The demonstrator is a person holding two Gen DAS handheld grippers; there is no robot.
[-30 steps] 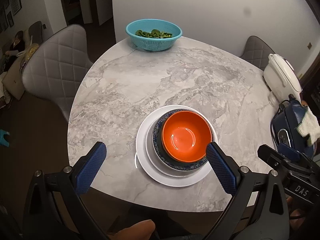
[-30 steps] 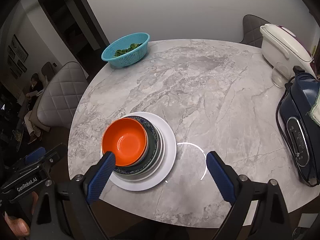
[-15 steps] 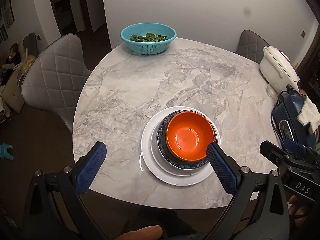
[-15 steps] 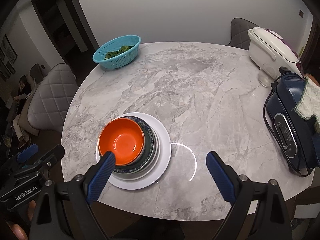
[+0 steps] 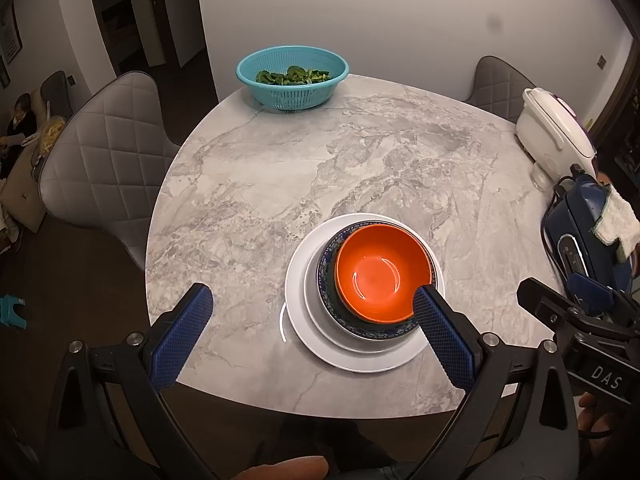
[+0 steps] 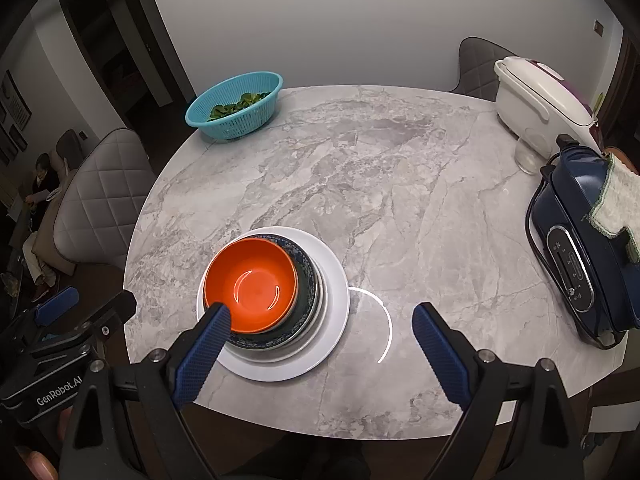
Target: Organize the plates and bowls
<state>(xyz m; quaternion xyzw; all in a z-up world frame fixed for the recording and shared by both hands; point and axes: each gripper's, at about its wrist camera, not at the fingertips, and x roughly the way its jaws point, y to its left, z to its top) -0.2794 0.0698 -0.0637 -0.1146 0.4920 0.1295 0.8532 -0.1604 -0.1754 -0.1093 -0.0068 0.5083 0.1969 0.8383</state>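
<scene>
Left wrist view has pulled back and up compared to a second ago: more of the marble table (image 5: 320, 168) shows now and the crockery stack sits smaller, lower centre-right of the frame. Nothing in the stack itself has budged. It's the orange bowl (image 5: 382, 276) nested in a dark blue patterned bowl (image 5: 326, 276), on a smaller white plate (image 5: 314, 304), on a big white plate (image 5: 296, 320). So to me the stacking looks done and both hands are backing off, not going in for another grab.

Left gripper (image 5: 312, 334) is spread wide and empty, hanging over the near table edge at the bottom of the frame, its right pad overlapping the bowl rim in the picture, though I can't tell if it touches. Right wrist view shows the right gripper (image 6: 320, 344) also wide and carrying nothing, stack at lower left of that frame, the teal colander (image 6: 236, 104) of greens well apart at upper left.
</scene>
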